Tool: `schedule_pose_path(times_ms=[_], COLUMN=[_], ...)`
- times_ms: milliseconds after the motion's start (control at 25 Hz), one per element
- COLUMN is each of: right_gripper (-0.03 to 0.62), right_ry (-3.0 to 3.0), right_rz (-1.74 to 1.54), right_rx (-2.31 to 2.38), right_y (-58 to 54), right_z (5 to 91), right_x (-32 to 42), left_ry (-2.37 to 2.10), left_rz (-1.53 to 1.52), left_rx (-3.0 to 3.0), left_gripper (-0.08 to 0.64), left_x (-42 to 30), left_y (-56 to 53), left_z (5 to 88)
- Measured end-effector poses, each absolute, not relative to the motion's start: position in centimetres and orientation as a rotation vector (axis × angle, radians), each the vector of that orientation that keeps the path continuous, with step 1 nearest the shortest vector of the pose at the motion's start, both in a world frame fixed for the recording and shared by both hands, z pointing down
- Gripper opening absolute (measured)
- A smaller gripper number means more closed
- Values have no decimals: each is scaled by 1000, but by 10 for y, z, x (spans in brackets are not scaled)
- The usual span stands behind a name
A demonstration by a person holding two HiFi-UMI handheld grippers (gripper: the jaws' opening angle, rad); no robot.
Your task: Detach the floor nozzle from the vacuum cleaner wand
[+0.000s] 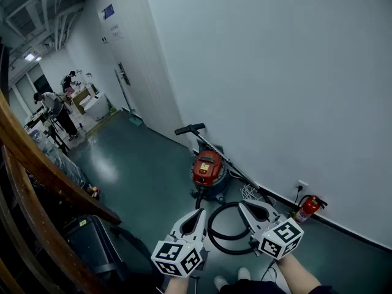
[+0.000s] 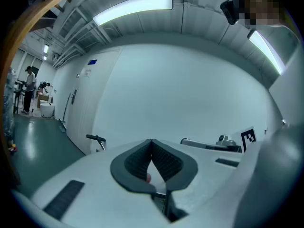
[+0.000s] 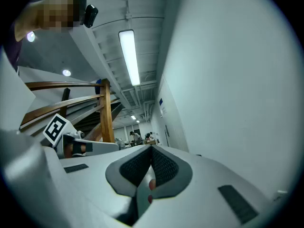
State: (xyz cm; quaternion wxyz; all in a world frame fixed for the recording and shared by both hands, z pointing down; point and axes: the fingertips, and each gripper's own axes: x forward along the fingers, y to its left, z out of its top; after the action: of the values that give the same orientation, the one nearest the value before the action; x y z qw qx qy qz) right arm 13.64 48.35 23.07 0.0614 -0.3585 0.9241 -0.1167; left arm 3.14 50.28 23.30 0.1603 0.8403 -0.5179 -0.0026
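**Head view:** A red vacuum cleaner stands on the dark green floor close to the white wall. Its wand leans slanted against that wall. The black T-shaped floor nozzle is on the wand's upper end, raised off the floor. A black hose lies in a loop in front of the cleaner. A red fire extinguisher stands by the wall to the right, near a wall socket. The left claw and the right claw hang side by side over the hose loop, well apart from the nozzle. A wooden handrail runs down the left edge. Two people stand far down the corridor.

**Left gripper view:** The left claw is closed, its ribbed pads meeting at the tip with nothing between them. The floor nozzle shows small and distant to its left, against the wall. The right claw lies beside it on the right.

**Right gripper view:** The right claw is closed too, pads together and empty. The left claw sits to its left, and the wooden handrail rises behind. A ceiling light runs overhead.
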Motion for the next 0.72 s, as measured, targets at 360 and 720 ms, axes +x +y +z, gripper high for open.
schedule_pose_path(times_ms=[360, 720], right_gripper=[17, 17], right_ry=[2816, 2820], right_rz=[-387, -486], right_rx=[-1048, -959], right_y=[476, 471], right_z=[241, 259], right_x=[147, 154], left_ry=[-1487, -1551], left_rz=[23, 66], left_rx=[2372, 2295], left_gripper=[5, 5], left_x=[40, 41], left_y=[495, 496], left_z=[242, 254])
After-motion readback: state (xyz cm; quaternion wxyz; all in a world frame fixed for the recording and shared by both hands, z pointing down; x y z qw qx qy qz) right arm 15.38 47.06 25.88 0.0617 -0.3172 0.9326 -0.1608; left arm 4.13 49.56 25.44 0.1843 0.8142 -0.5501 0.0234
